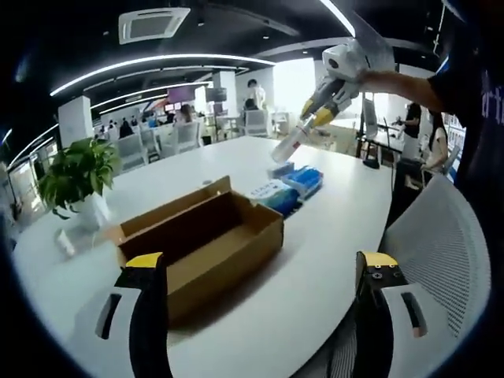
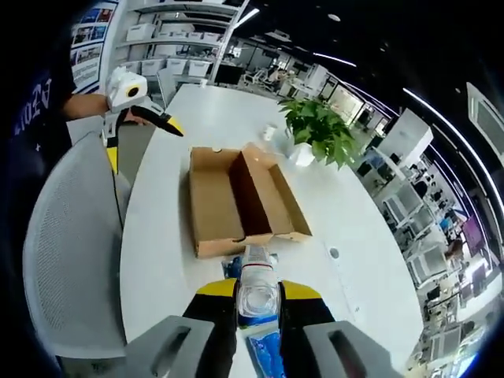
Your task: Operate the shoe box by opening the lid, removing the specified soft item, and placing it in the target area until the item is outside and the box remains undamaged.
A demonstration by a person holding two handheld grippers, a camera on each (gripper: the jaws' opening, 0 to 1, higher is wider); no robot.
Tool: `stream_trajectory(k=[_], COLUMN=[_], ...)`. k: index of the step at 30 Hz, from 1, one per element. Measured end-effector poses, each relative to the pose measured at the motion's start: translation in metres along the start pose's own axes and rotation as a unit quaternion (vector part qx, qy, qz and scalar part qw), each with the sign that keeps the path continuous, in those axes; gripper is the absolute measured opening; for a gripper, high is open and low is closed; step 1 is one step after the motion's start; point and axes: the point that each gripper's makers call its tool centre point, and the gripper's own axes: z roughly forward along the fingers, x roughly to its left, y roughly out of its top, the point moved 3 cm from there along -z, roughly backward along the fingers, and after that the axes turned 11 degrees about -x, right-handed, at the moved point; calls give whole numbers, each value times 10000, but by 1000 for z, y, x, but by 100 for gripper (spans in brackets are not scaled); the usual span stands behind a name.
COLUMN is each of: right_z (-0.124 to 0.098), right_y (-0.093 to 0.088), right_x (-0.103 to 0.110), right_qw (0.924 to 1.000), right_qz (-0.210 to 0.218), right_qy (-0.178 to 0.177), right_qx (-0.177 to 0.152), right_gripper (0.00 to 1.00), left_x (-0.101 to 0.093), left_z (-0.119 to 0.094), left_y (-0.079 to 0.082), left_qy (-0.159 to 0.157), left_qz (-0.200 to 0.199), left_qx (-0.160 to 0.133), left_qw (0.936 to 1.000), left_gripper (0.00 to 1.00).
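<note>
My left gripper (image 1: 260, 307) hangs above the near edge of the white table (image 1: 315, 260) with its yellow-tipped jaws spread wide and nothing between them. Just ahead of it sits the cardboard shoe box (image 1: 209, 240), lid folded back flat behind it, and from here I see a bare brown interior.

Beyond the box lie blue-and-white soft packs (image 1: 287, 189), touching one another in a small cluster near the box's far end. Above them, my right gripper (image 1: 303, 134) comes in from the upper right, held by a hand (image 1: 358, 67), and its jaws pinch a clear plastic bottle (image 1: 287, 146) that tilts down toward the packs.

In the right gripper view, that gripper (image 2: 256, 299) clamps the bottle (image 2: 256, 287) by its body, the bottle pointing forward at the open box (image 2: 240, 201). The blue packs (image 2: 264, 346) show under the jaws. A potted plant (image 2: 319, 130) stands past the box. A grey mesh chair (image 2: 71, 252) is pulled up beside the table.
</note>
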Motion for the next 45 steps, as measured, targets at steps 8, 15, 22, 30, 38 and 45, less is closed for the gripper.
stream_trajectory(k=[8,15,22,30,38,45], right_z=[5,13,21,31,50,69], right_y=[0,-7,-15,-17,-25,-33], right_x=[-22,-41,-53,-63,-74,-84], right_qw=[9996,9987,9978,9960,9916,9865], right_qz=[-245,-311,-327,-459,-608,-748], right_qy=[57,171,287,434,665,855], right_qx=[153,371,501,639,931,1176], right_gripper=[14,14,14,14,14,14], left_x=[1,-1,-7,-5,-4,-6], left_z=[-14,-23,-28,-33,-36,-36], left_y=[-8,-8,-10,-14,-22,-25], left_qy=[136,279,374,614,786,852], left_qz=[-138,-152,-207,-174,-236,-232], left_qx=[19,-39,-66,-117,-112,-155], left_qw=[9998,9995,9991,9979,9966,9960], left_gripper=[99,99,99,99,99,99])
